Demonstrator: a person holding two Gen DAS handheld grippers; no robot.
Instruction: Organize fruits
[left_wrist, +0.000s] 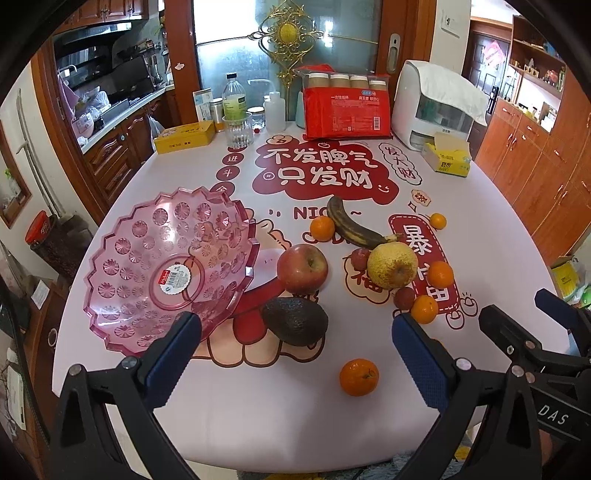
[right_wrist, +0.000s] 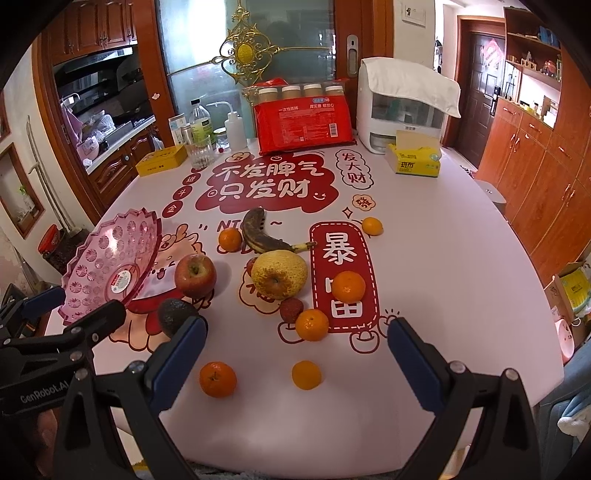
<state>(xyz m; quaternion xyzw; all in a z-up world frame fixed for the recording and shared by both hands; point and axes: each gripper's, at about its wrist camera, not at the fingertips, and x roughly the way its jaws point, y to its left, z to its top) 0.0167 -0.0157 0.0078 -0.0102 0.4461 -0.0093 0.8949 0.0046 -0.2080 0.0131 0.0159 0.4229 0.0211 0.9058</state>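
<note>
- Nearest the lens, the left gripper (left_wrist: 295, 343) shows two black arms tipped with blue, finely ribbed pads, spread wide with nothing between them.
- Likewise the right gripper (right_wrist: 297, 345) stands released and empty, its blue pads far apart above the near table edge.
- Landmark: a glossy red apple (left_wrist: 302, 268), round with a dimpled top, sits on the pale, smooth tablecloth (left_wrist: 480, 221) printed with red cartoon shapes and characters.
- Just left of the apple, a pink translucent plastic bowl (left_wrist: 162, 266) with a scalloped rim and pressed flower discs stands tilted, a sticker at its centre; what props it up is hard to make out.
- Just in front of the apple lies a dark, pebbly-skinned avocado (left_wrist: 295, 320), egg-shaped.
- Right of the apple sits a lumpy yellow pear (left_wrist: 392, 265), its skin rough and speckled.
- Behind the pear, a curved, blackened banana (left_wrist: 354, 227) rests with a small orange (left_wrist: 322, 228) beside it.
- Two small reddish, bumpy fruits (left_wrist: 404, 297) flank the pear, possibly lychees.
- More smooth round oranges lie scattered right of the apple; one (left_wrist: 359, 372) sits alone toward the near edge, and the right view shows another (right_wrist: 306, 375) beside it.
</note>
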